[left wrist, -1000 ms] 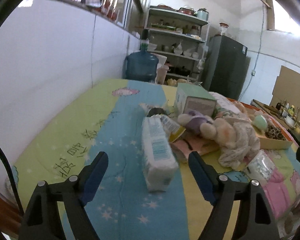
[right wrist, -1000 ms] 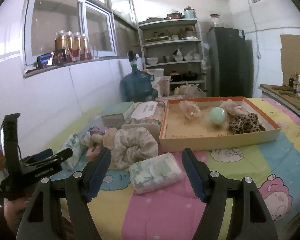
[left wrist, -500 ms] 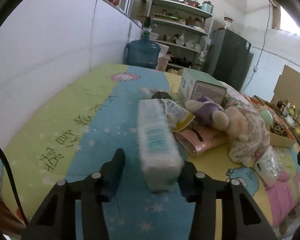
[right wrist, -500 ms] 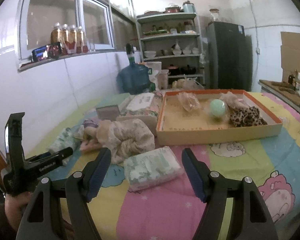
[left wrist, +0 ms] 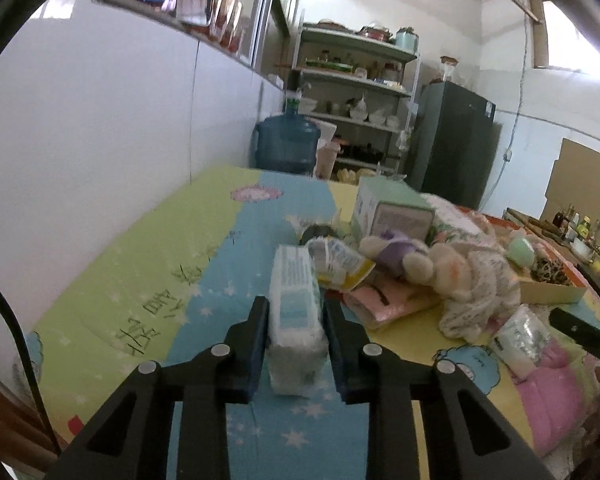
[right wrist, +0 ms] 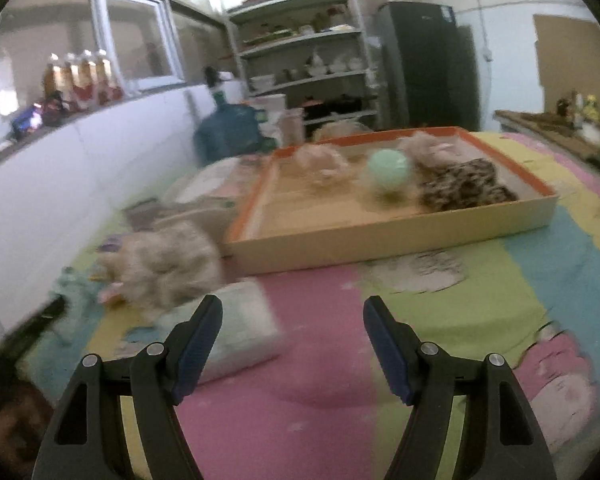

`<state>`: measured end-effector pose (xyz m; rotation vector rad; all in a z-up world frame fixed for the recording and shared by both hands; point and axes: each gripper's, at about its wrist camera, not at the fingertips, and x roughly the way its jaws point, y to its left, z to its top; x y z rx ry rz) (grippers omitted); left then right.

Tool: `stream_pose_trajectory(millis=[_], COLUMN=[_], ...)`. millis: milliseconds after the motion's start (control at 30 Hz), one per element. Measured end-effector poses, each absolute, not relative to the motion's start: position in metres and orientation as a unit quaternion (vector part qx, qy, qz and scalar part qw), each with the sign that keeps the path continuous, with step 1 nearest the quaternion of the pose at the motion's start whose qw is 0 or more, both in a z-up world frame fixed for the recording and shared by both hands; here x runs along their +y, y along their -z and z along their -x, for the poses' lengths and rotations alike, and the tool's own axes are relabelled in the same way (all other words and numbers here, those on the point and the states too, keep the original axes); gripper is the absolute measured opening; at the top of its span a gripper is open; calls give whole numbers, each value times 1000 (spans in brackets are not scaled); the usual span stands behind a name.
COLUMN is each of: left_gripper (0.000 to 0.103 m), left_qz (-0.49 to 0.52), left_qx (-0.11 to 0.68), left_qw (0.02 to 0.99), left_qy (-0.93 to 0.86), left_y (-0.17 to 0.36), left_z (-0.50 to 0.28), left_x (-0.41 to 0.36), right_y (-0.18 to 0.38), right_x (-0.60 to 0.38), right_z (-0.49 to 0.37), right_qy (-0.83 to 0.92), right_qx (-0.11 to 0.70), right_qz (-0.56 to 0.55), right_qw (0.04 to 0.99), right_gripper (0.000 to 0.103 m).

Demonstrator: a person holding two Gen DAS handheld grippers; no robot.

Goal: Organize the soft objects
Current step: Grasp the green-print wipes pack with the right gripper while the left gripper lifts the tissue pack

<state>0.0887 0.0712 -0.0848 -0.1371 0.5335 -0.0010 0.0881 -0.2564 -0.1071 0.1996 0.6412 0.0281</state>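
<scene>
Left wrist view has the left tool (left wrist: 295, 322) clamped narrow on a white tissue pack with a pale blue label (left wrist: 296, 312), its fingers pressing both long sides; whether the pack rests on the worktop (left wrist: 148, 280) or hangs just above it cannot be told. Just beyond the pack lie a crumpled yellow-edged wrapper (left wrist: 340, 264), a pink pouch (left wrist: 384, 300) and a plush toy in a pale patterned dress (left wrist: 456, 276), with a green-topped carton (left wrist: 392, 208) standing behind them. Another tissue pack (left wrist: 520, 338) lies near the toy's far side from the held pack. Right wrist view, which is blurred, shows the right tool (right wrist: 293, 344) spread wide and holding nothing, above the pink stripe of the cloth. Past the toy stands an orange-rimmed tray (right wrist: 380, 240) holding a mint-green ball (right wrist: 388, 170), a leopard-print scrunchie (right wrist: 460, 190) and pale fluffy pieces I cannot identify.
</scene>
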Motion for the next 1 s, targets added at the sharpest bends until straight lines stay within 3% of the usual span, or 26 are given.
stream_pose_trajectory(millis=[267, 567, 1000], left_gripper=[28, 27, 30], left_qz=[69, 91, 118], left_qx=[258, 276, 303], left_qw=[963, 957, 945], left_qy=[18, 25, 34], left_y=[82, 94, 109], left_z=[-85, -96, -115], left_x=[68, 77, 78], right_y=[125, 118, 98], right_x=[-262, -223, -206], right_z=[-95, -65, -66], right_qy=[26, -88, -259], right_qx=[347, 343, 314], right_qz=[-39, 16, -1], right_qw=[937, 935, 913], right_gripper=[75, 75, 79])
